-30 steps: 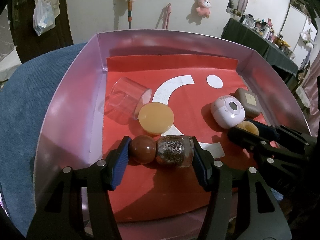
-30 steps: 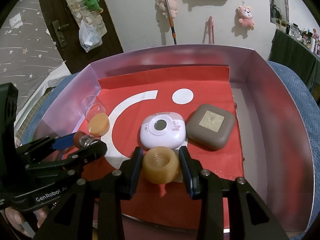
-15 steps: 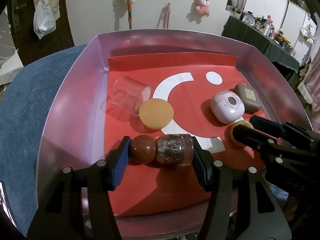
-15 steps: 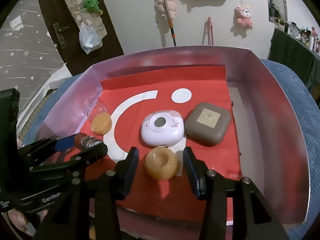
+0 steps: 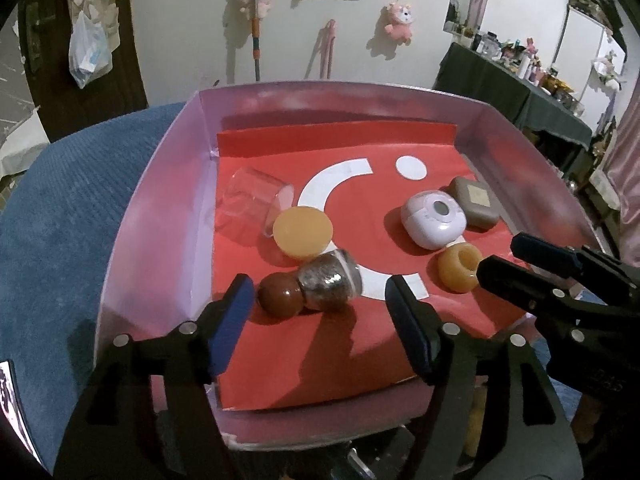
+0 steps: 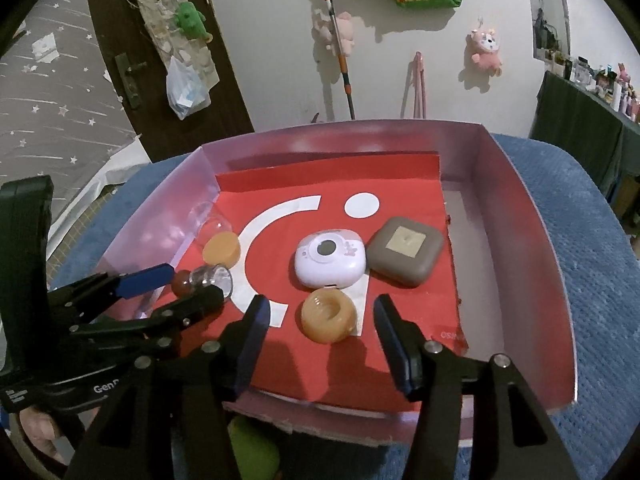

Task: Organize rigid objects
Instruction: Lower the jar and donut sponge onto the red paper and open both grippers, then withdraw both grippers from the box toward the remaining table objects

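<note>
My left gripper (image 5: 320, 300) hangs low with its jaws spread wide, nothing between the blue pads (image 5: 232, 320). My right gripper (image 6: 320, 328) sits alongside, jaws equally wide apart, both pointing forward and tilted slightly downward.

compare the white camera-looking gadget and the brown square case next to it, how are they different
The white gadget is pale with a dark round window on top; the brown case is dull brown with a tan square patch. The gadget looks taller and more bulging, the case flatter. The gadget sits nearer the tray's middle, just behind the amber ring; the case lies closer to the right wall. Both are rounded squares lying flat on the red mat, side by side, and neither is gripped.
</note>
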Tool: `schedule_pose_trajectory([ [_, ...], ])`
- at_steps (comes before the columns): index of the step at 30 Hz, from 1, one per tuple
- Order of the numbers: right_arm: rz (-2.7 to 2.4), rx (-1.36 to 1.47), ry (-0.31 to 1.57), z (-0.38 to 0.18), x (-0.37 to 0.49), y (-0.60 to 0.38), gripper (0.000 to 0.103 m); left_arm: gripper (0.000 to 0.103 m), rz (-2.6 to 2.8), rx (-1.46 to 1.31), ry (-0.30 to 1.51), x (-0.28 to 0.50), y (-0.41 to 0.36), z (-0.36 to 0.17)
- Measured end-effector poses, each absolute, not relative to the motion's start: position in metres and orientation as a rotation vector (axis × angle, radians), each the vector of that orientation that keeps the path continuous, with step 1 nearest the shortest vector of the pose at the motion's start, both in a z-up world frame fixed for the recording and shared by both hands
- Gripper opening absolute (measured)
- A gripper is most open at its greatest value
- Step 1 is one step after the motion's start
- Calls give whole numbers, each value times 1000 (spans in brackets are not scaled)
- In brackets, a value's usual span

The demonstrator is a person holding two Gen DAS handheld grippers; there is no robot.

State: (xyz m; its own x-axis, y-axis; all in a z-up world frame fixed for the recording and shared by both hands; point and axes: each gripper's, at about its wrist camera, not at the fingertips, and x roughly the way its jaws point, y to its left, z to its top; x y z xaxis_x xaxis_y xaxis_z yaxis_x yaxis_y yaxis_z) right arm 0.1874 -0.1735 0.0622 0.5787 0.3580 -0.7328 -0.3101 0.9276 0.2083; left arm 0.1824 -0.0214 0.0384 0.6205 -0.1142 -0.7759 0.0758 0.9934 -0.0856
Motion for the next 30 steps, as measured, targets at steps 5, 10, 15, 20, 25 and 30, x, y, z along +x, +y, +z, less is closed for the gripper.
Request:
schedule_pose_trajectory([
  [5, 391, 73, 855, 70, 179, -179, 58, 73, -108, -40, 867, 175, -22, 48],
  [10, 402, 72, 828, 79, 170, -178, 66, 76, -108, -43, 852, 168, -21, 53],
  [15, 413, 77, 809, 87, 161, -179, 68, 87, -96, -52, 834, 161, -17, 58],
  [20, 424, 77, 796, 91, 155, -178, 73, 87, -87, -56, 825, 155, -15, 61],
  [25, 434, 75, 781, 95, 148, -179, 80, 97, -78, -65, 815, 148, -14, 63],
  [30, 440, 75, 768, 98, 142, -180, 86, 98, -77, -72, 809, 144, -12, 64],
])
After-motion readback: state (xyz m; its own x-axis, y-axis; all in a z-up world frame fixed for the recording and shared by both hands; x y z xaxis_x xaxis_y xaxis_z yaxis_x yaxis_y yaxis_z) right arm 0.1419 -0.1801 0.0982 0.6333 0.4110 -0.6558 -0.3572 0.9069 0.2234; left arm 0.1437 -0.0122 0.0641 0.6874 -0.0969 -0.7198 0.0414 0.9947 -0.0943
